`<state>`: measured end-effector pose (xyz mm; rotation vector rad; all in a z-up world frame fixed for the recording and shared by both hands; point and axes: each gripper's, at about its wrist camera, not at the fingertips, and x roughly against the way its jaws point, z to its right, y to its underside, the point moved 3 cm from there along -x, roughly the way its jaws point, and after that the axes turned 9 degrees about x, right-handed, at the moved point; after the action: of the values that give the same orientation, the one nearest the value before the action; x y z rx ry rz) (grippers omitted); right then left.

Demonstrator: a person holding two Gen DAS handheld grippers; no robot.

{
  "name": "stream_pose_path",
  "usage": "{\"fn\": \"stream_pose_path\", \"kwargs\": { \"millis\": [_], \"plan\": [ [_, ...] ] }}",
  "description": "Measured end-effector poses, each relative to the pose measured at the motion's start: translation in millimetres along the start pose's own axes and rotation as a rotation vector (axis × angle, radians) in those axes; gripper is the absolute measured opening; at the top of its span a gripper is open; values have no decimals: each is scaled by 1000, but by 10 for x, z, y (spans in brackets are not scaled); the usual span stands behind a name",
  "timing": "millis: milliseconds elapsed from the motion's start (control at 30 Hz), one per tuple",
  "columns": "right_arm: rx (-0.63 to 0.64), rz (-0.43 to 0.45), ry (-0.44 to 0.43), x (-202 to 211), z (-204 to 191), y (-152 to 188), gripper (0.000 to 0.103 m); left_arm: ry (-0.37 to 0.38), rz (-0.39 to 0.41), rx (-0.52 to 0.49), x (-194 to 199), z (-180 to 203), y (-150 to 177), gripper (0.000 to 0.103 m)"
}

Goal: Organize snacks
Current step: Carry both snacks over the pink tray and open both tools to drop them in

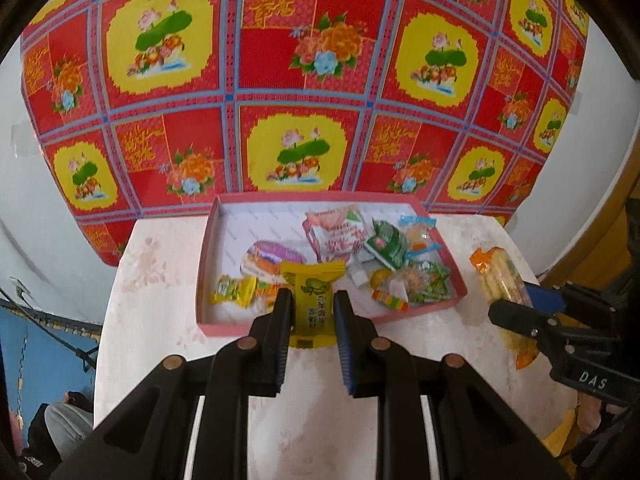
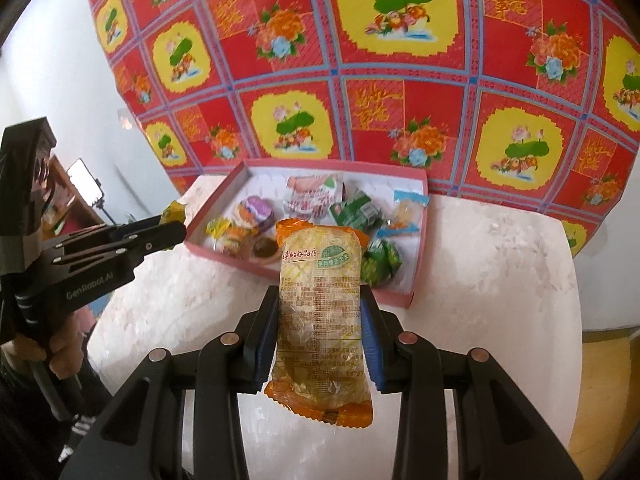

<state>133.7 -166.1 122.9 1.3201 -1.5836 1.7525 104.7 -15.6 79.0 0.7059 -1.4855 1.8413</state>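
Backdrop: a red cloth [image 1: 304, 80] with yellow lotus panels and blue grid lines hangs behind everything.
Counter: a pale marbled counter [image 1: 160, 320] juts out from the cloth, carrying the box near its far edge.
Box: a shallow pink tray box [image 1: 212, 256] with a white floor, lying flat; its left part is bare, its right part crowded with wrapped snacks.
Long snack pack: a clear pack with orange ends [image 2: 320, 316], lengthwise between the right gripper's pads, held above the counter just in front of the box's near rim.
Right gripper: the right gripper [image 2: 320, 320] is clamped on the long pack, a blue pad pressed to each side.
Left gripper: the left gripper [image 1: 312, 312] pinches a small packet over the box's near rim.
Yellow packet: a yellow wrapped sweet [image 1: 312, 300] with a green emblem, upright between the pads.
Loose snacks: a pink-and-white bag [image 1: 336, 236], green packets [image 1: 386, 242] and a small yellow candy [image 1: 234, 290] lie inside the box.
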Motion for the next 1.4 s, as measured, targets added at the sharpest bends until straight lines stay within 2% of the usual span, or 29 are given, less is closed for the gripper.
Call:
{"fn": "stream_pose_path", "kwargs": {
  "millis": [300, 633, 1100, 1400],
  "plan": [
    [-11, 39, 1, -7, 128, -295, 38, -9, 18, 7, -101, -9, -250, 22],
    [-34, 55, 9, -221, 239, -516, 38, -15, 23, 26, -345, 2, -479, 22],
    [-104, 59, 12, -681, 586, -635, 38, -33, -27, 48, -885, -25, -516, 22],
    [-117, 17, 2, -1015, 745, -622, 38, -42, -70, 62, -1230, -60, -477, 22]
  ]
}}
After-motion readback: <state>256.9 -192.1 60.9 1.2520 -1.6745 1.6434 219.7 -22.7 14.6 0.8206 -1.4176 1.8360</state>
